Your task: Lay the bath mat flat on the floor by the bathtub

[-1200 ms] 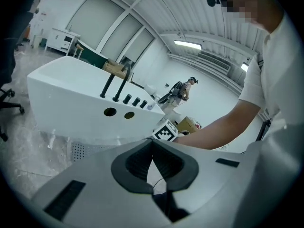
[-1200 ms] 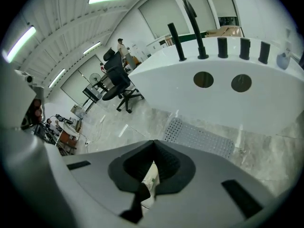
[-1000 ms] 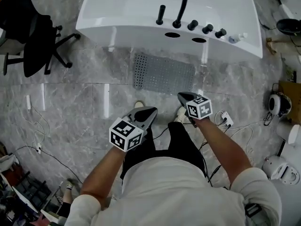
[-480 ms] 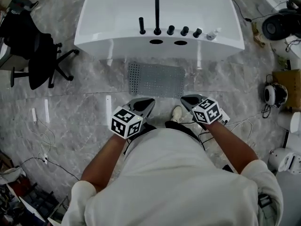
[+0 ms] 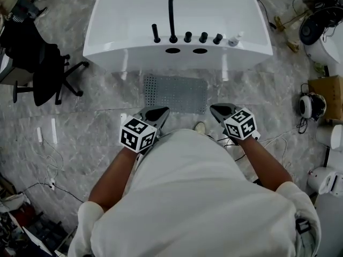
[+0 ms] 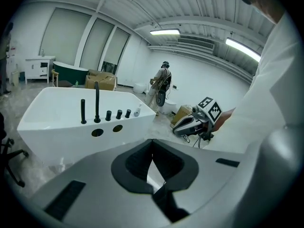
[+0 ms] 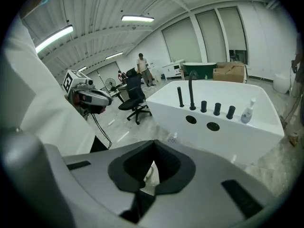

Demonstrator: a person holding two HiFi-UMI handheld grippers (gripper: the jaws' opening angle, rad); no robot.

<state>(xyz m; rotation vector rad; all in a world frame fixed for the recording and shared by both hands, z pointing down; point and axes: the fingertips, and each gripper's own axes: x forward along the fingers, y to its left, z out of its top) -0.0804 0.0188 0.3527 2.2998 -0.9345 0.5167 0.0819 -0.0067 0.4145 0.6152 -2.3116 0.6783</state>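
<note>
The grey perforated bath mat [image 5: 175, 93] lies flat on the marble floor, right against the side of the white bathtub [image 5: 134, 20]. Both grippers hang above the floor on the near side of the mat, apart from it. My left gripper [image 5: 155, 113] is shut with nothing in it, and in its own view the jaws [image 6: 152, 141] meet at the tip. My right gripper [image 5: 218, 110] is likewise shut and empty [image 7: 153, 144]. Each gripper shows in the other's view: the right one [image 6: 176, 129] and the left one [image 7: 105, 99]. My body hides the floor below the grippers.
A black office chair [image 5: 40, 63] stands left of the tub. Black faucet [image 5: 171, 17] and knobs sit on the tub's rim with a small bottle [image 5: 234, 39]. Cables and a power strip [image 5: 256, 137] lie at right, near a cardboard box [image 5: 327, 95] and white appliances.
The head view has shifted and my body now covers more of the floor. Both grippers stay shut and empty near the mat's near edge. The mat has not moved.
</note>
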